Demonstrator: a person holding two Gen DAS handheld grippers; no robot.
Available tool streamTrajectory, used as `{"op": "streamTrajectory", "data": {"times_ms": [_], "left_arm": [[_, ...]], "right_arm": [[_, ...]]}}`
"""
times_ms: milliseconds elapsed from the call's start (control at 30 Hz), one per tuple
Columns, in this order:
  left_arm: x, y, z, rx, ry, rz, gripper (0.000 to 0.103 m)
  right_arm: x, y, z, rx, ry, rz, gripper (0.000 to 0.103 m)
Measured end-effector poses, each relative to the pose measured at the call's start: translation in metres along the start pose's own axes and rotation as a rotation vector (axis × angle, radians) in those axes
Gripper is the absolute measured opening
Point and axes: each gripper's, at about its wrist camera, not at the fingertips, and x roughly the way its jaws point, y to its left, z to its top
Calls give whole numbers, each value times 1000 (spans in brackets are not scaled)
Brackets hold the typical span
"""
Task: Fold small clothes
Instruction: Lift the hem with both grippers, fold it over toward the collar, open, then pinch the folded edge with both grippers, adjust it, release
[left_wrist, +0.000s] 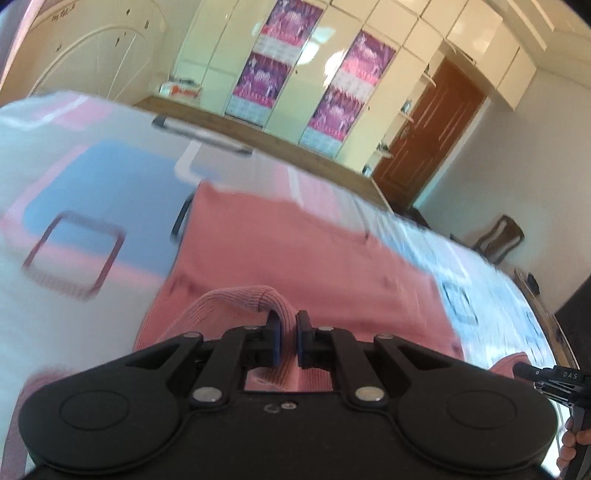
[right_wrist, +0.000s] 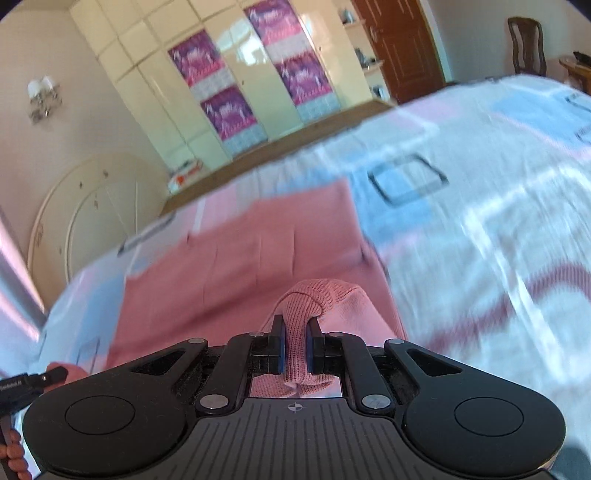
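A bed (left_wrist: 74, 177) fills most of both views, covered by a white sheet (right_wrist: 498, 229) printed with blue and pink squares. Behind it, toward 12 o'clock, stands a cream wardrobe (left_wrist: 332, 55) with purple posters (left_wrist: 258, 81) on its doors, and a brown door (left_wrist: 432, 133) sits toward 2 o'clock in the left wrist view.

A pink knit sweater (left_wrist: 295, 243) lies spread flat on the sheet, its body stretching from the claws toward 12 o'clock. Its far edge is blurred.

The left claw (left_wrist: 287, 341) is narrow — pinched on a ribbed fold of the sweater that rises over the fingers at 12 o'clock. The right claw (right_wrist: 295, 347) is likewise closed tight on a bunched piece of the same sweater, with knit fabric squeezed between its blue pads (right_wrist: 282, 350) and hanging below them.

In the left wrist view the other claw's tip shows at 4 o'clock, touching pink fabric — and in the right wrist view the left one appears at 8 o'clock the same way.
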Motion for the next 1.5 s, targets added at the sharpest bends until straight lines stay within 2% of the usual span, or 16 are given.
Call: {"op": "streamTrajectory", "data": {"times_ms": [133, 233, 467, 533, 600, 667, 700, 767, 833, 933, 1033, 1167, 1267, 1333, 1433, 1500], "left_arm": [[50, 1, 48, -44, -37, 36, 7], [90, 4, 74, -62, -32, 80, 7], [177, 10, 93, -17, 46, 220, 8], [192, 13, 93, -9, 64, 267, 14], [199, 19, 95, -23, 68, 279, 28], [194, 25, 98, -51, 49, 281, 75], [188, 26, 99, -48, 20, 274, 83], [179, 26, 100, 10, -12, 239, 84], [177, 26, 102, 65, 11, 190, 84], [185, 25, 102, 133, 58, 137, 85], [203, 21, 98, 191, 97, 145, 85], [220, 23, 98, 208, 119, 167, 84], [236, 28, 100, 216, 147, 183, 77], [245, 33, 99, 215, 174, 171, 72], [250, 36, 98, 215, 183, 151, 69], [251, 38, 98, 219, 180, 134, 57]], "right_arm": [[47, 3, 51, 17, -28, -8, 10], [95, 1, 84, 17, -16, -33, 10], [194, -31, 111, 130, 100, -78, 10], [208, -36, 114, 130, 118, -96, 11], [216, -44, 120, 155, 116, -84, 20], [217, -49, 127, 157, 91, -76, 35], [216, -49, 130, 138, 75, -70, 40], [212, -49, 136, 76, 44, -63, 46], [208, -49, 139, 26, 34, -29, 47], [212, -50, 138, -19, 47, 45, 59], [225, -47, 134, -63, 76, 84, 62], [242, -49, 130, -83, 102, 96, 62], [250, -46, 129, -140, 112, 81, 62], [255, -44, 128, -178, 121, 73, 62], [268, -41, 126, -234, 157, 65, 61], [275, -38, 124, -275, 175, 60, 44]]}}
